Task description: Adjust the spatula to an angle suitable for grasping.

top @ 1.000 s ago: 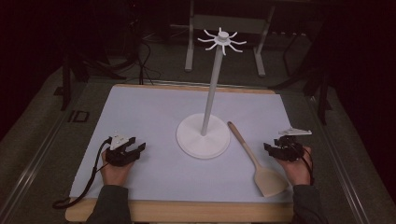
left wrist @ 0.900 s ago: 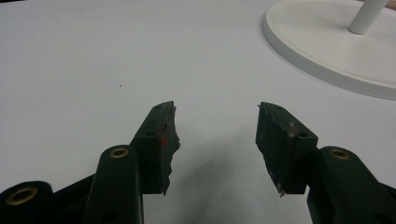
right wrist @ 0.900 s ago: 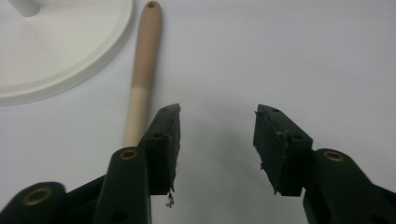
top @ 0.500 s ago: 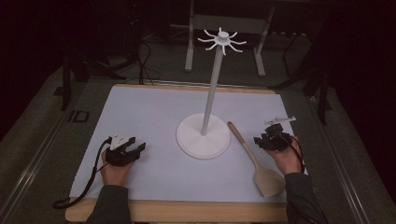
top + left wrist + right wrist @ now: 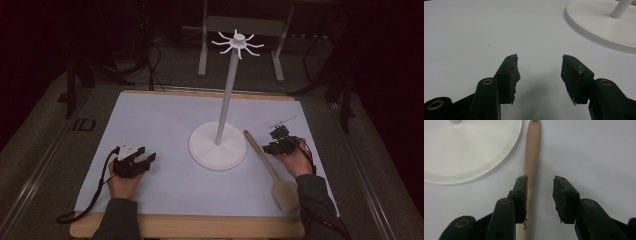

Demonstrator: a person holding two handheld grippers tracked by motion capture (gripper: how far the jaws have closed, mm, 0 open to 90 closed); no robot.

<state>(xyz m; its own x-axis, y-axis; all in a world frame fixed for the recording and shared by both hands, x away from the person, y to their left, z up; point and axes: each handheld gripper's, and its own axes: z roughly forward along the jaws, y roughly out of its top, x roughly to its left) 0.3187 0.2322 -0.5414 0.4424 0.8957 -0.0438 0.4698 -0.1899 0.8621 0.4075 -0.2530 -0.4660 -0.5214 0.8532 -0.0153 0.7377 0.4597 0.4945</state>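
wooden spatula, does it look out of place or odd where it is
Somewhat: the wooden spatula lies flat on the white mat beside the hook stand, not hung from a hook. The right gripper has been closing, its left pad at the handle, the other clear. Nothing looks damaged.

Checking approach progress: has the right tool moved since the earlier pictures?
Yes. The right tool has shifted left, from near the mat's right edge toward the stand base, beside the wooden spatula handle; its jaws have been closing.
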